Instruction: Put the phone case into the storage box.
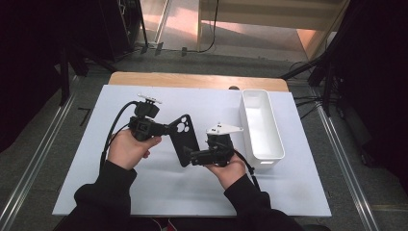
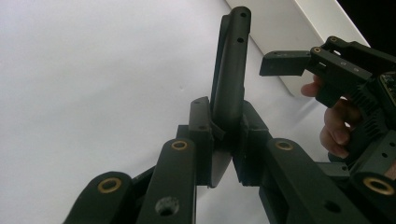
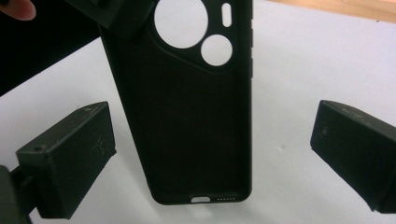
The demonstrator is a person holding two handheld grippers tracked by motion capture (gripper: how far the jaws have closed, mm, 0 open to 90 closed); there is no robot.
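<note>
Phone case (image 1: 184,139) hangs off the bench (image 1: 144,187), left of the white bin (image 1: 262,126): we have our left tool (image 1: 166,129) clamped on its edge (lift done), right tool (image 1: 191,156) spread open around its lower end, binning left.

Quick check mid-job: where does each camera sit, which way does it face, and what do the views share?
High view: above the table's near side, looking forward and down; both forearms, left gripper, right gripper.
Left gripper view: along its jaws, shut on the phone case edge; the right hand beyond.
Right gripper view: along its open jaws at the case's inside.
Shared: all three show the phone case; the high and left gripper views share the white bin.
</note>
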